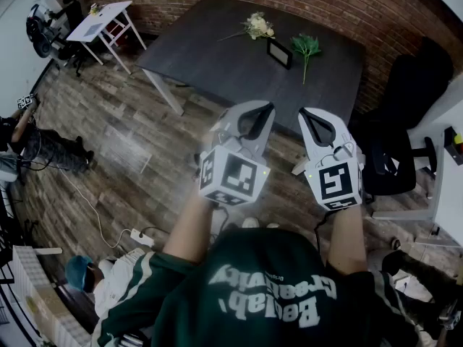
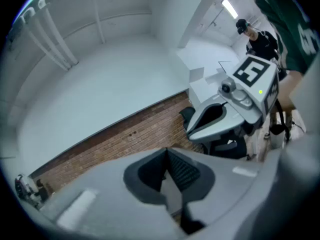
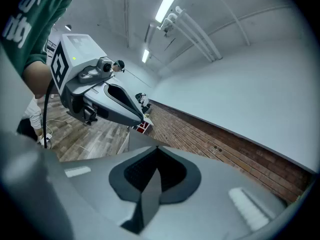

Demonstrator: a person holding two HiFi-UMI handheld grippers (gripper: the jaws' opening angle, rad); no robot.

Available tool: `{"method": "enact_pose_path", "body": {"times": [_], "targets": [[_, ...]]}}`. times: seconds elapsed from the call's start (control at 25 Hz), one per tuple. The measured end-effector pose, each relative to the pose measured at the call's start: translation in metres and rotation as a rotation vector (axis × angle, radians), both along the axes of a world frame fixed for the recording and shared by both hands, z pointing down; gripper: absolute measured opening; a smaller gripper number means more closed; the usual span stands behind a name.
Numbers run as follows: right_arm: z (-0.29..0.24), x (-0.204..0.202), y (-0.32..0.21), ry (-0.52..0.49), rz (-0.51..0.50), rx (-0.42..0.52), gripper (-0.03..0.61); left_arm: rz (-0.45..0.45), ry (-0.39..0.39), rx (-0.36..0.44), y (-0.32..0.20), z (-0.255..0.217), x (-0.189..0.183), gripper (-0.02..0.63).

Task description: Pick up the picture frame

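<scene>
**A:** Head view first. Where's the picture frame (image 1: 279,52)?

**B:** On the far half of the dark desk (image 1: 210,60), between a bunch of pale flowers (image 1: 257,26) and a green sprig (image 1: 307,47). It's small and dark-edged with a lighter middle. It seems to stand upright, leaning back a little (it's too small to be sure).

**A:** And the hands?

**B:** The left gripper (image 1: 255,114) and the right gripper (image 1: 312,118) are held side by side in front of the chest. They're over the wooden floor (image 1: 108,143), well short of the desk. I read that as a ready pose: both point roughly toward the frame, and neither is near it.

**A:** Left gripper view?

**B:** Its fingers (image 2: 182,171) meet at the tips, clenched on nothing. Past them is a brick wall (image 2: 125,139), with the other gripper off to one side. The frame doesn't show.

**A:** Right gripper view?

**B:** Much the same. Its fingers (image 3: 142,171) are pressed together and empty. There's brick wall ahead and ceiling lights (image 3: 167,4) above, and the left gripper sits to the side. The frame doesn't show here either.

**A:** So how far along is the pickup?

**B:** Not begun, I'd judge. The person would have to close in on the desk and open a pair of fingers. A thin standing frame may tip if nudged, so pinching it across an edge looks safest.
</scene>
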State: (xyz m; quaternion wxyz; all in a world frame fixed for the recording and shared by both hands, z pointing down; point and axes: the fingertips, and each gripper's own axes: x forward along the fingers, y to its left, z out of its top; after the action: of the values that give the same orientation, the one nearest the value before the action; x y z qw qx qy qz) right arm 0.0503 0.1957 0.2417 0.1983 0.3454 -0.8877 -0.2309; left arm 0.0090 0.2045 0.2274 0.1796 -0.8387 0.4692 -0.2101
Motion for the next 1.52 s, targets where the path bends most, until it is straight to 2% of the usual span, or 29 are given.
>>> {"method": "enact_pose_path", "body": {"times": [0.6,0.76,1.08,1.52], "targets": [[0.005,-0.006,-0.003,0.006,0.000,-0.023,0.006,0.002,0.009,-0.008,-0.005,0.003,-0.006,0.003],[0.003,-0.010,-0.001,-0.020,-0.006,-0.039,0.006,0.004,0.011,-0.009,-0.005,0.003,-0.008,0.003],[0.001,-0.021,0.009,-0.056,-0.003,-0.022,0.006,0.016,0.010,0.001,0.003,0.003,-0.016,0.003],[-0.003,-0.029,0.022,-0.045,0.022,-0.003,0.006,0.002,-0.003,0.015,0.017,0.003,-0.037,0.003]]}}
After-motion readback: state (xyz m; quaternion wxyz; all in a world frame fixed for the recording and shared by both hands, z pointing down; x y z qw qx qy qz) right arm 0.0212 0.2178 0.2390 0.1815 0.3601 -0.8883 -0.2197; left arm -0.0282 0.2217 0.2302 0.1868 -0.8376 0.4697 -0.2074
